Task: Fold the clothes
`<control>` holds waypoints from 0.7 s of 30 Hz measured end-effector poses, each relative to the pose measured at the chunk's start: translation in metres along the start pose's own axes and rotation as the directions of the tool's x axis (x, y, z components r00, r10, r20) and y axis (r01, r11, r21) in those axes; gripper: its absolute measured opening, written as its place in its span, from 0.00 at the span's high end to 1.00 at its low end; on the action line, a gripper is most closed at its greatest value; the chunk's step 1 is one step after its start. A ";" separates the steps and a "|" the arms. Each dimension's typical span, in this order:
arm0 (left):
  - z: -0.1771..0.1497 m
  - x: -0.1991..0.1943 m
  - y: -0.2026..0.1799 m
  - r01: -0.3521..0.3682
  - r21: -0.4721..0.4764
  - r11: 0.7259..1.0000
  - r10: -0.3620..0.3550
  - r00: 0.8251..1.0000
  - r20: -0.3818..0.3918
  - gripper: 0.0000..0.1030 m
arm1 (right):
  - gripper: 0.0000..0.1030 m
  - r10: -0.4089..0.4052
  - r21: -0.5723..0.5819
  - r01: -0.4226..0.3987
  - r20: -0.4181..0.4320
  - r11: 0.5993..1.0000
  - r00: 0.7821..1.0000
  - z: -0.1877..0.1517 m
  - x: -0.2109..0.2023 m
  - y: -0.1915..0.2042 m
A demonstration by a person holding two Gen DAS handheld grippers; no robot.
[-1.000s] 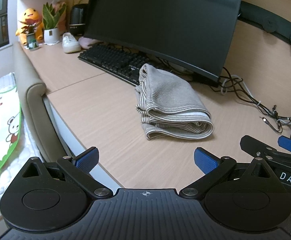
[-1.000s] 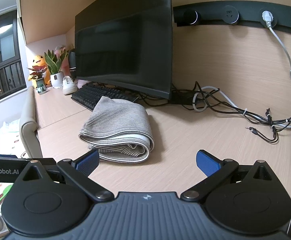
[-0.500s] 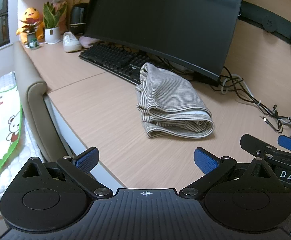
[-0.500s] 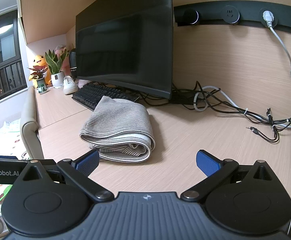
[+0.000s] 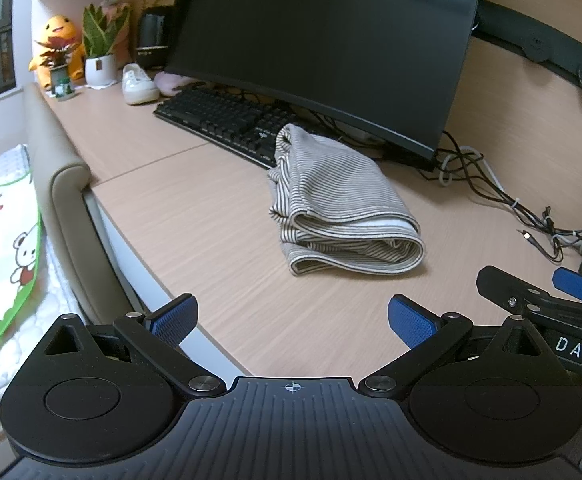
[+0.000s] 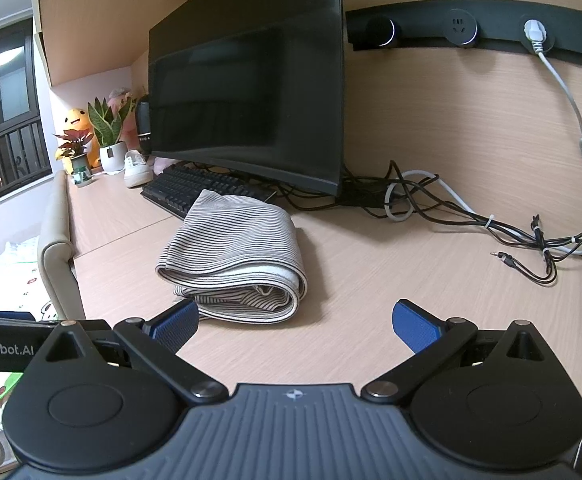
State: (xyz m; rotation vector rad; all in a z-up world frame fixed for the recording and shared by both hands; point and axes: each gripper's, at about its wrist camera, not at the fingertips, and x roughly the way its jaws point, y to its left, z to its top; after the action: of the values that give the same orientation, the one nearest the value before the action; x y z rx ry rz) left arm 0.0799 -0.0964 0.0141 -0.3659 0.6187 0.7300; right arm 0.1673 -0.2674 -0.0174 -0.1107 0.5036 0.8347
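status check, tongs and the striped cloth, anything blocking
Left tongs open, empty. Right tongs open, empty. Striped cloth folded on desk, far end by keyboard.

Little differs from a second ago. In the left wrist view the folded striped garment (image 5: 343,204) sits slightly lower and further right in the frame than before, and so does the keyboard (image 5: 227,120). In the right wrist view the garment (image 6: 235,256) sits marginally further right, so both cameras have drifted a touch.
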 end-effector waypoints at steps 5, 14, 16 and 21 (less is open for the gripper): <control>-0.002 0.000 -0.001 0.000 -0.003 1.000 0.000 1.000 -0.004 0.00 | 0.00 -0.002 0.000 0.002 -0.002 1.000 1.000 0.000 0.001 0.001; -0.002 -0.001 -0.001 -0.002 -0.003 1.000 0.002 1.000 -0.005 0.00 | 0.00 -0.003 -0.002 0.003 -0.002 1.000 1.000 -0.001 0.000 0.001; -0.002 -0.001 -0.001 -0.002 -0.004 1.000 0.002 1.000 -0.005 0.00 | 0.00 -0.002 -0.003 0.002 -0.003 1.000 1.000 -0.001 0.000 0.001; -0.003 0.001 -0.001 0.000 0.000 1.000 0.000 1.000 -0.007 0.00 | 0.00 -0.004 -0.004 0.004 -0.004 1.000 1.000 -0.001 0.000 0.001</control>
State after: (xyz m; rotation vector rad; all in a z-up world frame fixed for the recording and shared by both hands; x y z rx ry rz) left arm 0.0798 -0.0982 0.0118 -0.3687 0.6254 0.7285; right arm 0.1662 -0.2670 -0.0183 -0.1169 0.5055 0.8320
